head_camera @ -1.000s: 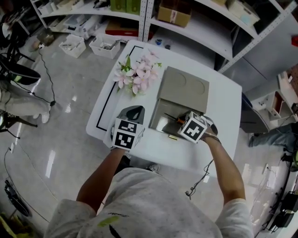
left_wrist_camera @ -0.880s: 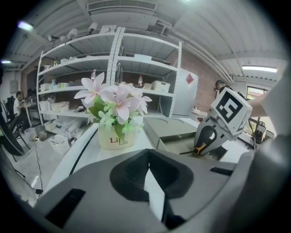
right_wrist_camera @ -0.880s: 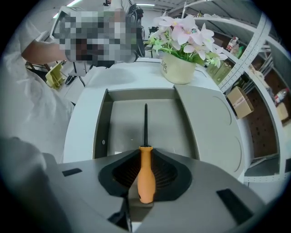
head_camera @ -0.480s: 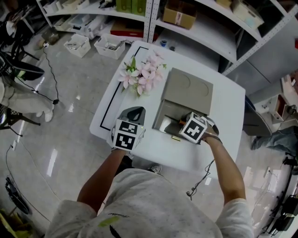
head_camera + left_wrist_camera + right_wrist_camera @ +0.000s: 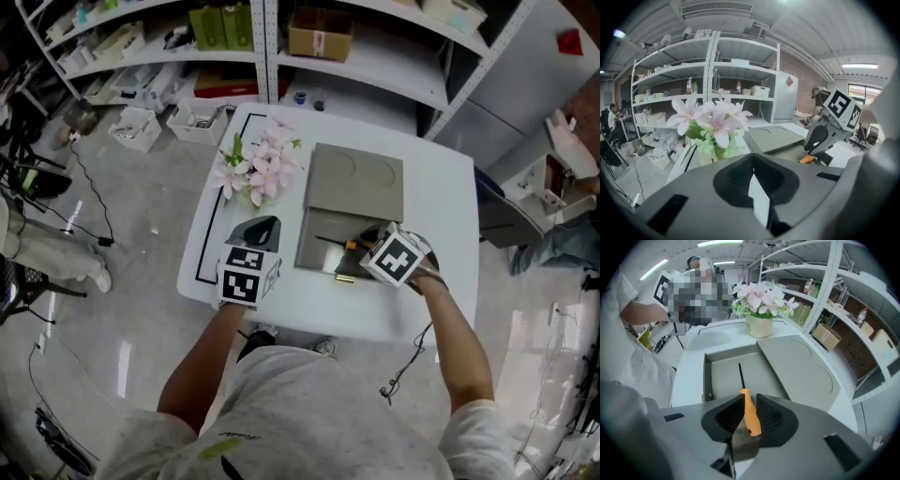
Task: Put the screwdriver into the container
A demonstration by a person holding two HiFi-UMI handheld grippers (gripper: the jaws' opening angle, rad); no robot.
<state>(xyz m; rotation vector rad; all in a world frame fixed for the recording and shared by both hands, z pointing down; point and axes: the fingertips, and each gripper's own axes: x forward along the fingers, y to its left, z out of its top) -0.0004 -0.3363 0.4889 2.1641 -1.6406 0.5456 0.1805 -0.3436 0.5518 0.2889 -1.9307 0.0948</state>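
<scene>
Looking at the right gripper view, the right gripper has both jaws clenched on the orange plastic handle of a slim screwdriver with a thin black shaft. The handle sticks out forward between the jaws. The shaft points ahead over the open part of the flat grey rectangular container, with its tip above the container's bare floor. Can't tell if the tip touches the floor or just hangs over it.

The container's flat grey lid with two round marks covers the far part of the box, so only the near part is open.

From the head view the box sits about mid-way on a white square table. A bunch of pink flowers with green leaves stands just beside the container's far left corner.

The left gripper is over the table's left side, near the flowers and apart from the container. Its jaws are pressed together with nothing between them.
</scene>
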